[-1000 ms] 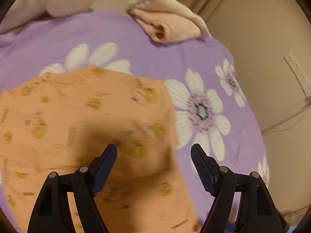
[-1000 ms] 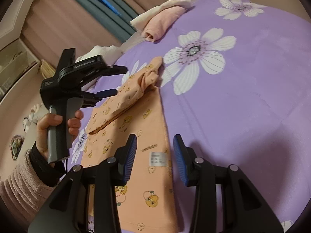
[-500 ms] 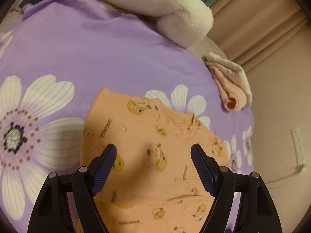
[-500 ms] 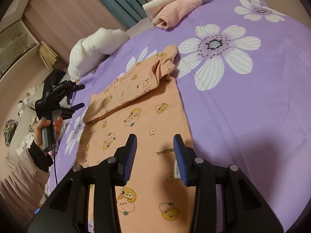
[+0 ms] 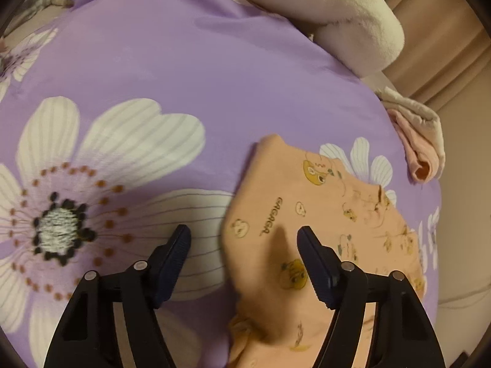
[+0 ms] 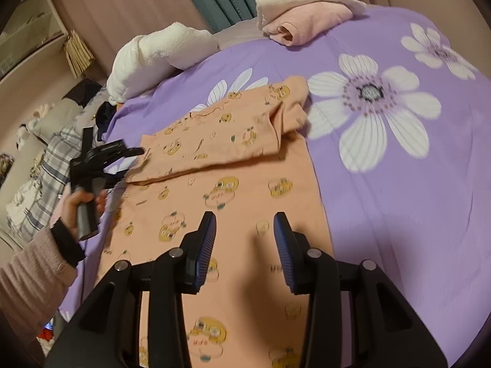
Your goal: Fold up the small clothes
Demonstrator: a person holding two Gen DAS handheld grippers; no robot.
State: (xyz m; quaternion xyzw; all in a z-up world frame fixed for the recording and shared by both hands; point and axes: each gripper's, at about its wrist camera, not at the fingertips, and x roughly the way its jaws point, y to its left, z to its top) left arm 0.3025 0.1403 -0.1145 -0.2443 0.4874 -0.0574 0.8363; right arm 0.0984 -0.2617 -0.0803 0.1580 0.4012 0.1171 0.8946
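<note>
Purple flowered bedspread (image 6: 414, 199) under an orange printed garment (image 6: 245, 202), top part folded down, spread flat.

Risk: left gripper (image 5: 244, 250), jaws spread but closing on nothing, straddling the garment's left edge and liable to pinch bedspread too.

Right gripper (image 6: 244, 239), jaws apart and empty, over the garment's near middle.

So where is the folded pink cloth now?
The folded pink cloth lies at the far edge of the purple bedspread, at the top of the right wrist view, beyond the orange garment and right of the white towel.
</note>
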